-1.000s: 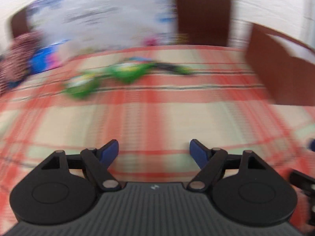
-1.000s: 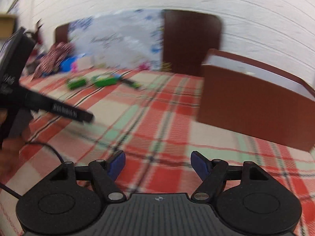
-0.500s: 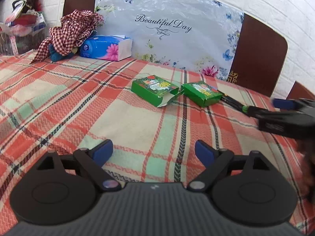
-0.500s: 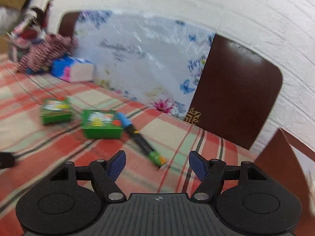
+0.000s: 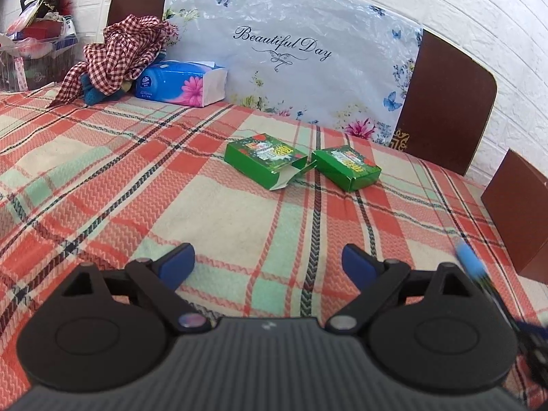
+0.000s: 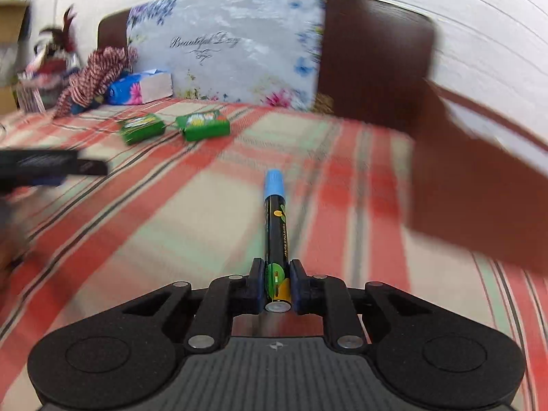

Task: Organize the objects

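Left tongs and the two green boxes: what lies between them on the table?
Only bare plaid tablecloth, as the left wrist view shows. The open left tongs face the green boxes, with nothing between.

Matte black housings on left gripper (image 5: 268, 263) and right gripper (image 6: 277, 284): ribbed grey central panel with small white emblem, two round hubs, angled linkage arms with silver pivot screws, blue pads (image 5: 176, 263) on fingertips.

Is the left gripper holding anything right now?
No: the left gripper has its fingers spread wide over bare plaid tablecloth with nothing between them, while the marker is clamped in the right gripper.
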A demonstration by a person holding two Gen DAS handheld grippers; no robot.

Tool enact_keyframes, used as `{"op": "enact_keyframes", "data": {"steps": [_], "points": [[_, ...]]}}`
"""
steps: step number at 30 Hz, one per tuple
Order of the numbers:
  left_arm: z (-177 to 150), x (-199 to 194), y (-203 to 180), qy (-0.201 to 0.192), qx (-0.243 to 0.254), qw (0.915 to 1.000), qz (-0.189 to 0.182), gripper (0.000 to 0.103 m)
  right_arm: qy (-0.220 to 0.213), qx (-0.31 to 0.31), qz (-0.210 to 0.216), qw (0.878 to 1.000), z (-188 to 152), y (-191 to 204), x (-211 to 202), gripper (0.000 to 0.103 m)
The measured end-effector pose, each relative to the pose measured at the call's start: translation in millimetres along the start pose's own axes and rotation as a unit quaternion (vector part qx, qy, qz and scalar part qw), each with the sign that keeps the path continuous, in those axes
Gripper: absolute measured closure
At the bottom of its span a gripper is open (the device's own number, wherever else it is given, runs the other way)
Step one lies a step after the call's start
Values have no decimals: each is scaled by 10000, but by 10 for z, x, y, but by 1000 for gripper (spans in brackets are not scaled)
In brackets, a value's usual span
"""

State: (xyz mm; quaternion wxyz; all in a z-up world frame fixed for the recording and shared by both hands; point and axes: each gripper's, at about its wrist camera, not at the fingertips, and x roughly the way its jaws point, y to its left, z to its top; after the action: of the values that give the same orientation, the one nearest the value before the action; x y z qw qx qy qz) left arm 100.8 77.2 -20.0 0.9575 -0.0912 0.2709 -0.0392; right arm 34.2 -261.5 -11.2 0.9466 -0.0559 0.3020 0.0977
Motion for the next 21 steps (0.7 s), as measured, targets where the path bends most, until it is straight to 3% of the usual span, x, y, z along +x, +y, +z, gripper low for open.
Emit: {"op": "enact_keyframes", "data": {"steps": [2, 4, 5, 10, 13, 15, 17, 18, 19, 20, 21], "points": [[-1, 23, -88, 98, 246, 9995, 153, 9, 5, 213, 76, 9997, -180, -68, -257, 86], [-4, 61, -306, 342, 836, 9951, 414, 9, 28, 531, 213, 9984, -266, -175, -368, 86], [-11, 38, -439, 431, 1078, 9925, 377, 12, 49, 722, 291, 9970, -268, -235, -361, 87], [-16, -338, -1111, 1048, 986, 9836, -1085, 14, -5, 1015, 476, 9937, -292, -307, -353, 87], [-35, -364, -1443, 1684, 659, 9669, -1798, 14, -33, 1139, 578, 9918, -311, -327, -371, 87], [-90, -294, -1652, 2050, 728, 9582, -1859, 15, -74, 1256, 675, 9898, -339, -387, -409, 87], [-173, -146, -1803, 2540, 774, 9500, -1644, 16, -152, 1342, 727, 9882, -361, -416, -453, 87], [-181, -152, -1875, 2441, 870, 9533, -1549, 16, -199, 1373, 746, 9875, -369, -424, -476, 87], [-188, -165, -1944, 2393, 988, 9521, -1624, 34, -254, 1388, 774, 9870, -374, -436, -500, 87], [-193, -173, -2002, 2412, 1079, 9489, -1727, 61, -322, 1376, 803, 9867, -377, -433, -528, 87], [-185, -166, -2037, 2445, 1122, 9471, -1749, 71, -383, 1328, 799, 9872, -375, -419, -554, 86]]}}
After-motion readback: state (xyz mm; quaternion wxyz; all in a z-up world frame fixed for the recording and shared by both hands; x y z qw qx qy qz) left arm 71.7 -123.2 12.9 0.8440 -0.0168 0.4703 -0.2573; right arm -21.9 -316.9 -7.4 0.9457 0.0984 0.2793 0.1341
